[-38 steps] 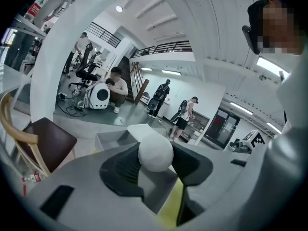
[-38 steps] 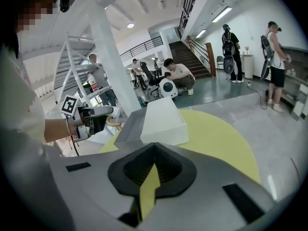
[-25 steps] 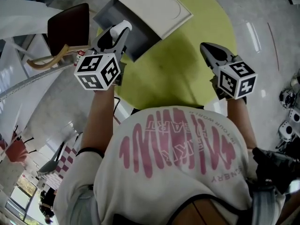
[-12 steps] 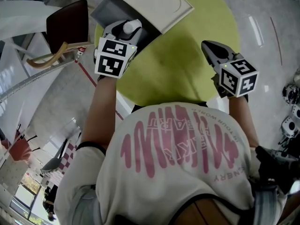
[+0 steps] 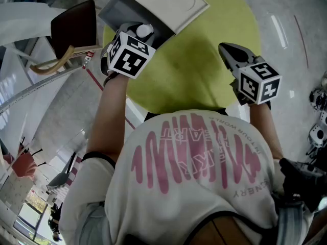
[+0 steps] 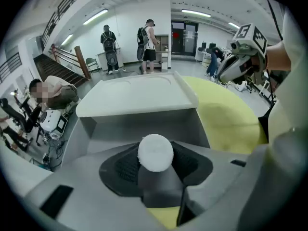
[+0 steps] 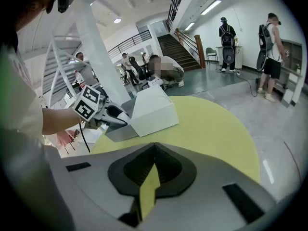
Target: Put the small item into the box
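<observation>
The left gripper [image 6: 156, 160] has its fingers clamped on the small white round item [image 6: 155, 152], with the box [image 6: 139, 97] and its open grey compartment just beyond them. The drop remains, I judge. The right gripper [image 7: 153, 165] has its fingers together, empty, over the yellow-green surface [image 7: 207, 124].

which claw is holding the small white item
The left claw: a small round white item is pinched between its jaws, close to the open box. The right claw is shut and empty.
</observation>
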